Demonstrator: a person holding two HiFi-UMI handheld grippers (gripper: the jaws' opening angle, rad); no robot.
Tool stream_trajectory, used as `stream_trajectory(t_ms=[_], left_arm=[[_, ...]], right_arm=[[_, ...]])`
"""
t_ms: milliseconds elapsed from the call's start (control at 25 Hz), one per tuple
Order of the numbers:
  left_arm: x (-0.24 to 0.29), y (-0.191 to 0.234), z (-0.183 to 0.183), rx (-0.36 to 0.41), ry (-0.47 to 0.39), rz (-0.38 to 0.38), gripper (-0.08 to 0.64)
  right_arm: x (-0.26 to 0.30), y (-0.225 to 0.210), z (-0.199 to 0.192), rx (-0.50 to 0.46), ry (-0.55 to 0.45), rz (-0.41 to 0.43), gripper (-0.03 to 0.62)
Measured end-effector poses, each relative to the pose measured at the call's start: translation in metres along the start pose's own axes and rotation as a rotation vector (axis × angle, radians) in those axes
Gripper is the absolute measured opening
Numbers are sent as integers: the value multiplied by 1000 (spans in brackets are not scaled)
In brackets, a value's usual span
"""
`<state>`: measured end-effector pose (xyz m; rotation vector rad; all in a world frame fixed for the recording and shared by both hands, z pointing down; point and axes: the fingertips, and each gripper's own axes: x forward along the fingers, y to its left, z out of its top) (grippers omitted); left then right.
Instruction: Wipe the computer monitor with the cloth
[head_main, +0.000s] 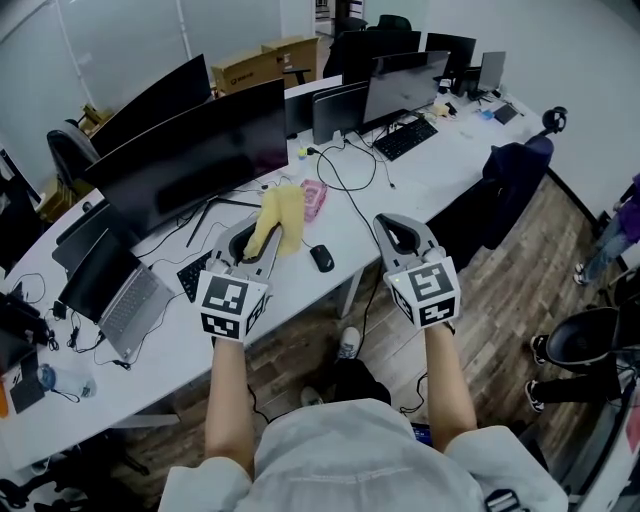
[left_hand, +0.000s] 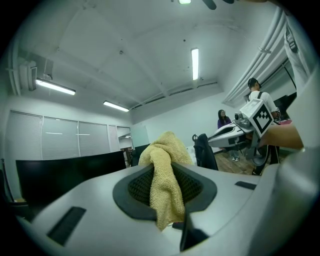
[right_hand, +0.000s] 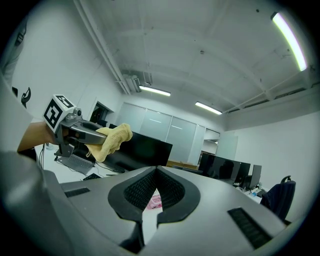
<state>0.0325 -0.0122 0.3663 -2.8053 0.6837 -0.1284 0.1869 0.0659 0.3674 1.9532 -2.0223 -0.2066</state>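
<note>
A yellow cloth (head_main: 281, 212) hangs bunched from my left gripper (head_main: 266, 238), which is shut on it above the white desk (head_main: 330, 290). In the left gripper view the cloth (left_hand: 167, 192) fills the gap between the jaws and sticks out past their tips. The long black monitor (head_main: 200, 152) stands just beyond and left of the cloth, not touching it. My right gripper (head_main: 393, 222) is shut and holds nothing, level with the left one near the desk's front edge. In the right gripper view the jaws of the right gripper (right_hand: 156, 169) meet at their tips, and the cloth (right_hand: 111, 138) shows before the monitor (right_hand: 145, 151).
A black mouse (head_main: 321, 258) lies on the desk between the grippers, a pink packet (head_main: 314, 198) just behind the cloth. A laptop (head_main: 118, 297) sits at the left, a keyboard (head_main: 404, 138) and more monitors (head_main: 404, 84) farther back. Cables cross the desk. Office chairs (head_main: 515, 172) stand at the right.
</note>
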Motion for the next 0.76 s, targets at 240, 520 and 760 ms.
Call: stream_trajectory(t_ms=[240, 520, 760], left_arm=[[-1, 1, 0, -5, -3, 4, 98], [2, 5, -3, -10, 4, 13, 100], [5, 9, -2, -4, 7, 20, 100]], right_arm=[[1, 1, -1, -6, 2, 7, 23], [8, 1, -4, -8, 4, 18, 23], [13, 0, -4, -6, 5, 26, 23]])
